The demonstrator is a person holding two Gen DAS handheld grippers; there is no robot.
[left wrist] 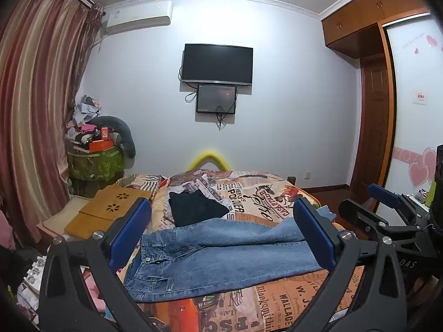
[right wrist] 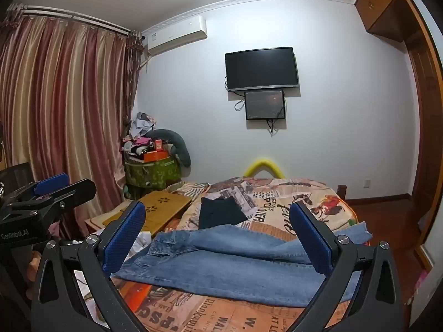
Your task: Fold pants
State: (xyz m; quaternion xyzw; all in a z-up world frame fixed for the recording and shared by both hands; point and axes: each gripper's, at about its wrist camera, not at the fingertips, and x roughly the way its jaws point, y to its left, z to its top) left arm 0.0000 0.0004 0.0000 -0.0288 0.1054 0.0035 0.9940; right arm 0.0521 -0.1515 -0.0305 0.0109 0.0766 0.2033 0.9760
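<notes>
The left gripper (left wrist: 221, 235) is held wide open, empty, above the near bed (left wrist: 290, 304). The jeans (left wrist: 221, 257) are laid flat across it, waistband left, legs right, a dark folded garment (left wrist: 196, 207) just beyond. The right gripper (right wrist: 218, 238) is likewise wide and empty. Folding seems not yet begun; an edge must first be gripped.

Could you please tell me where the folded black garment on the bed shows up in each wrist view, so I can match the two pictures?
Left wrist view: the black garment lies centre-left, just beyond the blue jeans.
Right wrist view: the black garment sits at centre, again just beyond the jeans' waistband end.
Shared landmark: the wall-mounted TV above the bed's far end.
</notes>
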